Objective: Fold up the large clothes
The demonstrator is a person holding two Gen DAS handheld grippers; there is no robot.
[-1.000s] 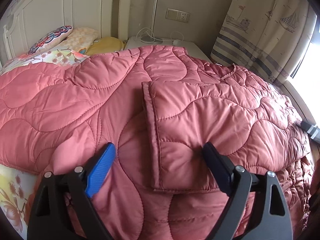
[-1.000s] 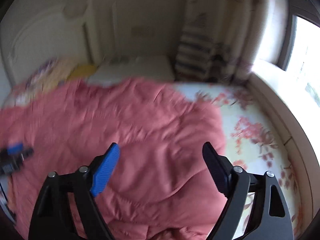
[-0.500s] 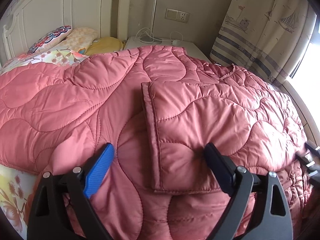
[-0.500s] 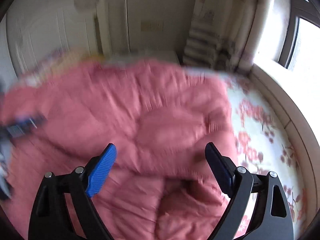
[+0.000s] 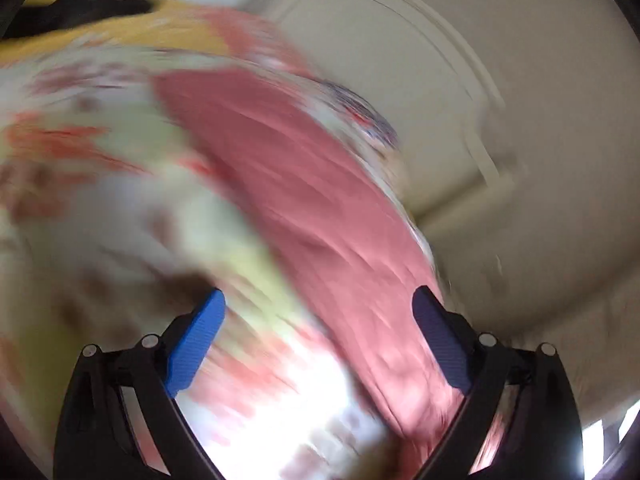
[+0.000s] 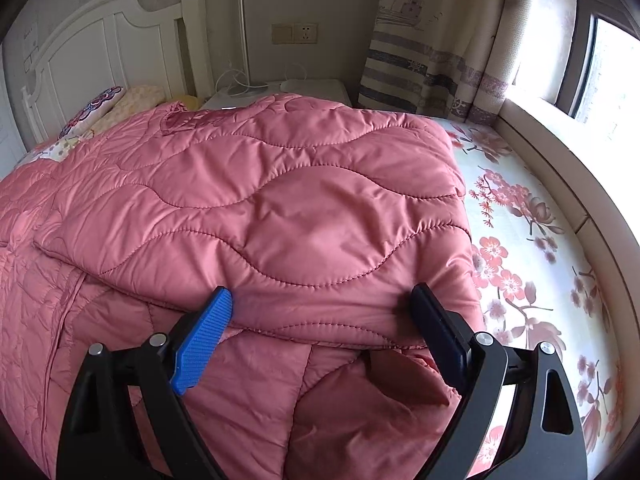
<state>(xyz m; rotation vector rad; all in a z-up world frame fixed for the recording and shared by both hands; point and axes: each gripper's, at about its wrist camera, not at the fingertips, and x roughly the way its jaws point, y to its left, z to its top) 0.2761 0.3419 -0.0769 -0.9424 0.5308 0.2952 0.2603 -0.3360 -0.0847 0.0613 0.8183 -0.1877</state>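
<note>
A large pink quilted garment (image 6: 280, 208) lies spread on the bed, with a folded layer on top whose near edge runs between my right fingers. My right gripper (image 6: 320, 320) is open and empty, just above that folded edge. In the left wrist view everything is motion-blurred: a pink streak of the garment (image 5: 304, 200) runs diagonally past the floral sheet (image 5: 100, 200). My left gripper (image 5: 318, 320) is open and empty, tilted away from the garment.
The floral bed sheet (image 6: 532, 240) is bare on the right beside a window ledge (image 6: 560, 152). A white headboard (image 6: 100, 48), pillows (image 6: 100, 108), a bedside table (image 6: 280, 90) and a curtain (image 6: 440, 40) stand at the back.
My left gripper has swung sharply away from the garment and its view is now blurred. My right gripper has come in over the folded layer and its view has steadied.
</note>
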